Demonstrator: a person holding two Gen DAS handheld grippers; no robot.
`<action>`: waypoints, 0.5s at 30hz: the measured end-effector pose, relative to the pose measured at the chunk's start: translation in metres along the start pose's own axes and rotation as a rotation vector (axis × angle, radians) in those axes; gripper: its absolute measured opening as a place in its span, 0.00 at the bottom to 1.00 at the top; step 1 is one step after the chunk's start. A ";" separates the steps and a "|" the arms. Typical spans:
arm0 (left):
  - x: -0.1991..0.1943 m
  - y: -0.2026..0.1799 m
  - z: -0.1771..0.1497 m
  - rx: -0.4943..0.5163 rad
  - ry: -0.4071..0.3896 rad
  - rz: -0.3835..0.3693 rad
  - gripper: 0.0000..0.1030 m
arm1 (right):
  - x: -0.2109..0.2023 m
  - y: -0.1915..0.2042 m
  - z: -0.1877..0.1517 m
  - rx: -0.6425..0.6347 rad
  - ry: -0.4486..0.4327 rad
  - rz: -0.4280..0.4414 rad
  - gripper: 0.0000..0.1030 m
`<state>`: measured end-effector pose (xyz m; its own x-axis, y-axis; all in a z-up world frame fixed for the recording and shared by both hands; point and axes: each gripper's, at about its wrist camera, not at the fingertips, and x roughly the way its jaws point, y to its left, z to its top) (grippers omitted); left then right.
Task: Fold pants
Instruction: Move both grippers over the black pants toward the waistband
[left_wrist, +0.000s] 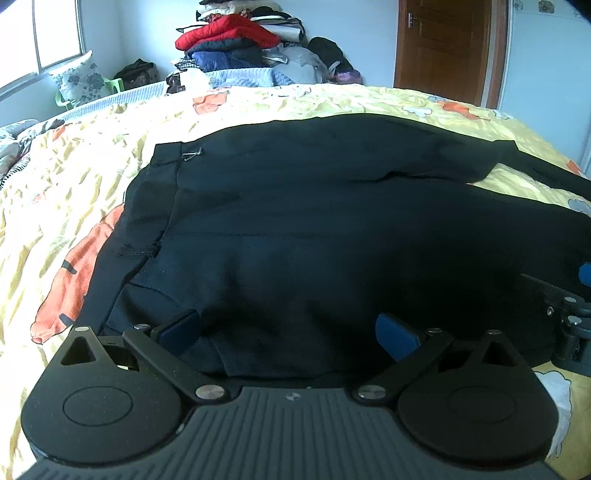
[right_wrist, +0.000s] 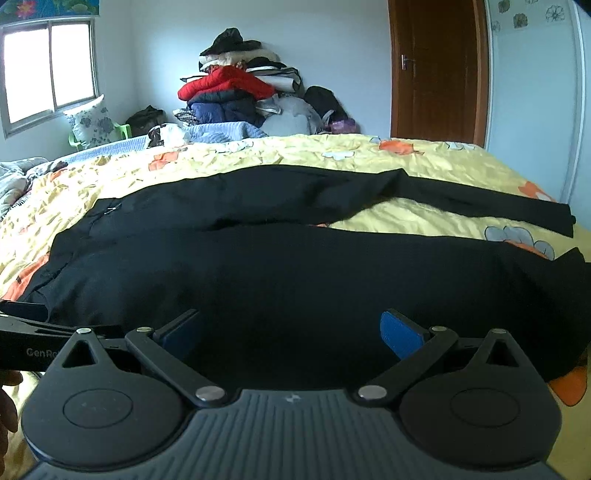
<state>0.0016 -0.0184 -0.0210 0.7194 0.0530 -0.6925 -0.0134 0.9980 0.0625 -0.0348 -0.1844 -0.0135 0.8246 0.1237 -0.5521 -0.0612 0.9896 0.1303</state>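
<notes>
Black pants (left_wrist: 314, 229) lie flat; both grippers hover low, jaws spread.

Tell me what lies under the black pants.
The black pants lie spread on a yellow floral bedsheet, which shows all around them and in the gap between the two legs. Whatever sits directly beneath the fabric is covered and cannot be seen.

The pants (right_wrist: 280, 273) are spread across the bed (right_wrist: 424, 162), waistband to the left, legs to the right. Behind the bed, a clothes pile (right_wrist: 236, 96) is stacked against the wall, with a door (right_wrist: 439, 70) to its right.
</notes>
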 end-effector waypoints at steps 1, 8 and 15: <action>0.000 0.000 0.000 0.001 -0.001 0.001 1.00 | 0.000 0.000 0.000 -0.001 -0.001 0.000 1.00; -0.001 -0.003 -0.001 0.017 0.004 0.021 1.00 | -0.014 0.006 0.000 -0.038 -0.085 -0.017 1.00; -0.003 -0.005 -0.001 0.019 0.008 0.029 1.00 | -0.020 0.011 0.004 -0.062 -0.101 0.004 1.00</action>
<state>-0.0011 -0.0235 -0.0202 0.7133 0.0819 -0.6961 -0.0207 0.9952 0.0958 -0.0493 -0.1766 0.0024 0.8765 0.1230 -0.4655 -0.0968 0.9921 0.0799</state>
